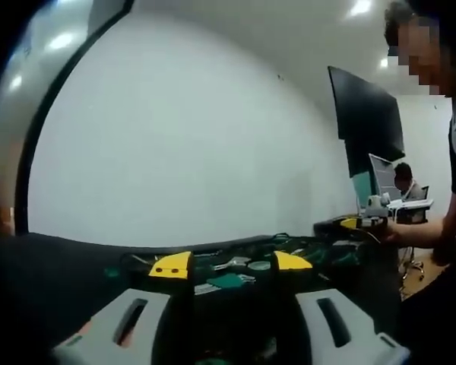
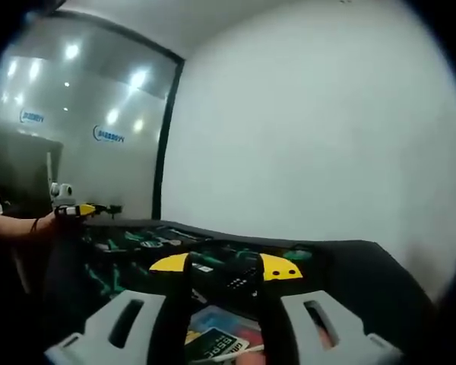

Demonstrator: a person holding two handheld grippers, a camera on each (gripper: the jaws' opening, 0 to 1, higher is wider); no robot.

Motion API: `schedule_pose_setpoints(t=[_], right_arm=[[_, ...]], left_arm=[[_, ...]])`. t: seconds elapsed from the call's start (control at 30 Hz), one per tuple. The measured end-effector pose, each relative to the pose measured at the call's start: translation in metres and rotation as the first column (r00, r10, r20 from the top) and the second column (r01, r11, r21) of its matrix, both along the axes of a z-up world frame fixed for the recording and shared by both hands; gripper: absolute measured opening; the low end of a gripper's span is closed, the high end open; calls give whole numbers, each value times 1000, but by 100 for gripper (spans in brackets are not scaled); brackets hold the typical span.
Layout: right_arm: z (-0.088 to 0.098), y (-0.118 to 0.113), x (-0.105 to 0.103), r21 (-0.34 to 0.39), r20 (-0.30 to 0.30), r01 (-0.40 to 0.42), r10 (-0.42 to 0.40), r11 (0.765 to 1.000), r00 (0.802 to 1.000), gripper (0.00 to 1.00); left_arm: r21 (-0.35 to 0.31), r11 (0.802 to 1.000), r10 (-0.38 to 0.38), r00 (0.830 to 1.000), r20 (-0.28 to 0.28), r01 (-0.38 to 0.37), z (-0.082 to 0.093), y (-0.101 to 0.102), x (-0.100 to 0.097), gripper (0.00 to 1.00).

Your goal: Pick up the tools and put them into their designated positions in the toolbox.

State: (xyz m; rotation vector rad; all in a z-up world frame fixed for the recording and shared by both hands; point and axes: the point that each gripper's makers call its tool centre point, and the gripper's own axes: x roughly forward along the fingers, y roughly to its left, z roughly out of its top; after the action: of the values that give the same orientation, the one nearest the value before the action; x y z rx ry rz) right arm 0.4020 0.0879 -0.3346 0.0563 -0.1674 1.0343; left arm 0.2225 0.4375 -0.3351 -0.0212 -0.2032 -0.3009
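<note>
An open black toolbox [image 1: 235,262] lies on a dark table, with green-handled tools [image 1: 229,280] and pale metal pieces in its slots. My left gripper [image 1: 232,266] hovers low over its near side, yellow-tipped jaws apart with nothing between them. The right gripper [image 1: 361,223] shows at the right, held by a hand above the table's far end. In the right gripper view the toolbox [image 2: 148,242] spreads left and centre with green tools in it. My right gripper [image 2: 225,268] stands open above it. The left gripper [image 2: 80,209] comes in at the far left.
A white wall [image 1: 197,137] rises behind the table. A black screen [image 1: 365,114] hangs at the right, and a person sits at a desk [image 1: 403,182] beyond it. A glass partition [image 2: 76,137] stands at the left. Printed cards [image 2: 216,341] lie below the right jaws.
</note>
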Motion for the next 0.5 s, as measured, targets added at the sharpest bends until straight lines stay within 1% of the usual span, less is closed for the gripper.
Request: schedule_pose_setpoints(t=[0.13, 0.23, 0.33, 0.5], right_arm=[[-1, 1, -1, 1, -14, 3, -3, 1000, 1000, 31], [-2, 2, -4, -12, -6, 10, -10, 1000, 1000, 31], [-2, 1, 0, -16, 2, 10, -10, 1000, 1000, 31], [-3, -1, 4, -5, -11, 14, -14, 1000, 1000, 31]], left_arm=[[16, 1000, -2, 1000, -5, 2, -2, -2, 1, 34], [7, 1000, -10, 1000, 3, 10, 1, -2, 0, 34], [-4, 1000, -17, 1000, 4, 17, 1, -2, 0, 34], [-12, 1000, -12, 1000, 7, 12, 2, 0, -1, 33]])
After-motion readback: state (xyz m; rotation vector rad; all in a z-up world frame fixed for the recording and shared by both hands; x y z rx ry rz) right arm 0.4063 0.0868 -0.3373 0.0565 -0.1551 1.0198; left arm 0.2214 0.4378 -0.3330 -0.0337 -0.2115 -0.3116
